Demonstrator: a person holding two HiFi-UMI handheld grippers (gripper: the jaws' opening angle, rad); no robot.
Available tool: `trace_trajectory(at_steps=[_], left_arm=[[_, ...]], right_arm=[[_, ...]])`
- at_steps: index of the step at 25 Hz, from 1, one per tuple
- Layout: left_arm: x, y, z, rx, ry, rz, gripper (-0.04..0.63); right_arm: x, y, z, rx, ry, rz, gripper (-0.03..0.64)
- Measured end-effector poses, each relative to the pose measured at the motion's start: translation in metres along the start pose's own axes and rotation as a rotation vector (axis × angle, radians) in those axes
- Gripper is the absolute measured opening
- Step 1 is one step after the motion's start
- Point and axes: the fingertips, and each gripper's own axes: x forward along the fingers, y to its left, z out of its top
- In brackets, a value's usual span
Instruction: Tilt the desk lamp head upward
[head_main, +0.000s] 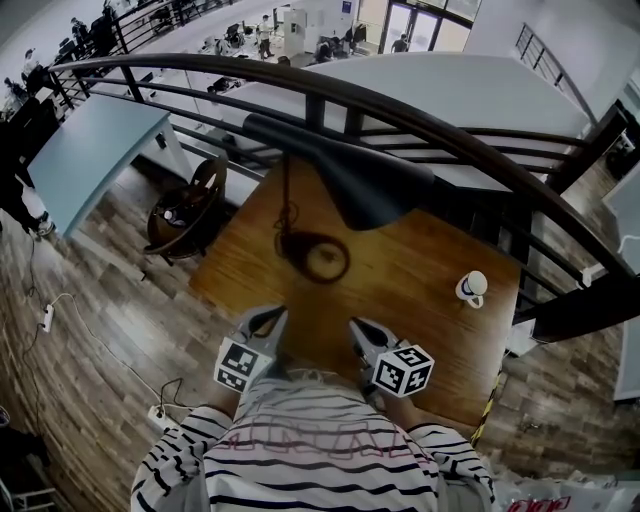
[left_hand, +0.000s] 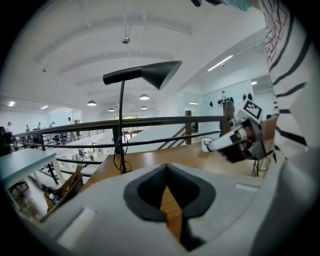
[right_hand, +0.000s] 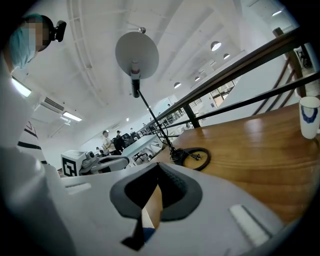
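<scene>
The black desk lamp stands at the far side of the wooden table (head_main: 430, 260). Its cone head (head_main: 350, 170) hangs over the table middle, and its ring base (head_main: 315, 255) lies below with the cord. My left gripper (head_main: 268, 318) and right gripper (head_main: 362, 330) hover side by side over the near table edge, both shut and empty, well short of the lamp. The left gripper view shows the lamp head (left_hand: 150, 74) high on its thin stem (left_hand: 121, 125), beyond the shut left gripper (left_hand: 167, 175). In the right gripper view the head (right_hand: 137, 54) shows from below, beyond the shut right gripper (right_hand: 157, 175).
A white cup (head_main: 472, 288) stands near the table's right edge. A dark railing (head_main: 420, 120) runs behind the table, over a drop to a lower floor. A round wooden chair (head_main: 190, 205) sits to the left of the table.
</scene>
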Motion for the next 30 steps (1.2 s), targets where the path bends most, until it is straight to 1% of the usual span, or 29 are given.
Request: trace_trajectory(at_steps=[9,15,21,26,30], left_arm=[[-0.006,0.004,-0.003,-0.012,-0.01,0.01,0.003],[-0.016,0.006,-0.002,-0.011,-0.017,0.017,0.003],[-0.016,0.0,0.002,-0.007,-0.022,0.011,0.003],[-0.01,0.0,-0.004,-0.005,-0.014,-0.002,0.003],[-0.013,-0.008,-0.005,-0.005,-0.012,-0.011,0.003]], right_arm=[[0.011,0.007,0.009,-0.046,-0.027,0.005,0.0],[0.011,0.015,0.016,-0.056,-0.053,0.002,0.0],[0.004,0.015,0.022,-0.064,-0.082,-0.007,0.0],[0.008,0.011,0.019,-0.062,-0.085,-0.009,0.0],[0.001,0.014,0.017,-0.065,-0.087,-0.01,0.0]])
